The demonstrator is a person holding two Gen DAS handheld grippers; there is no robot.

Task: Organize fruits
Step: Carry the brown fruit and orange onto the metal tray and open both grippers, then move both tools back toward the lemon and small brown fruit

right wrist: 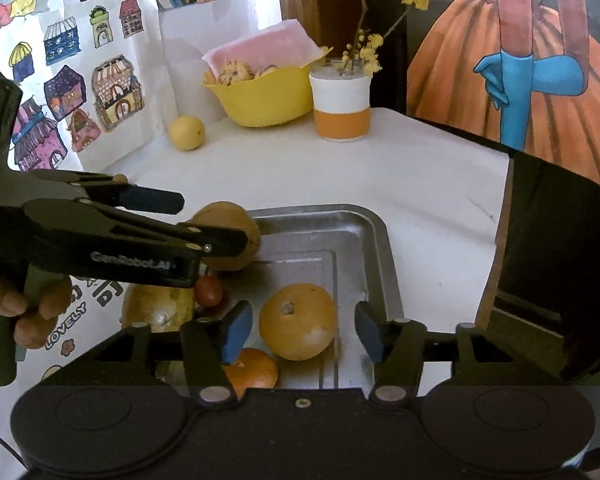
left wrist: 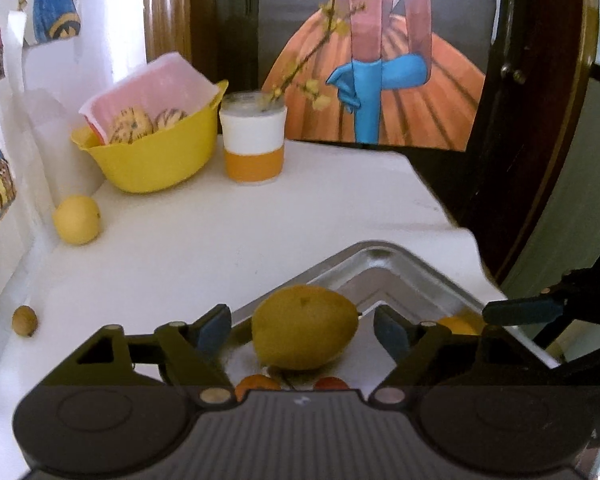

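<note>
Metal tray [right wrist: 376, 240] sits at the near edge of the white tabletop [right wrist: 400, 168], holding the fruit. Left gripper [left wrist: 302, 330] hangs over the tray's left corner, jaws wide, with a yellow-green fruit [left wrist: 305, 327] between the pads; gaps show on both sides, so no grip on it. In the right wrist view that fruit looks tan and sits at the tray's far-left rim. Right gripper [right wrist: 300, 330] is also wide open, straddling a large orange fruit [right wrist: 298, 321] in the tray, not touching it. Small orange [right wrist: 252, 372] lies near-left of that fruit, a dark red fruit [right wrist: 209, 291] farther left, under the left gripper. A hand [right wrist: 24, 308] holds the left gripper's handle. Far left, a loose lemon [right wrist: 187, 133] rests on the tabletop next to a yellow bowl [right wrist: 268, 100]; an orange-and-white cup [right wrist: 342, 106] with yellow-flowered twigs stands right of the bowl. Small brown nut-like object [left wrist: 25, 321] sits far left near the tabletop edge.
</note>
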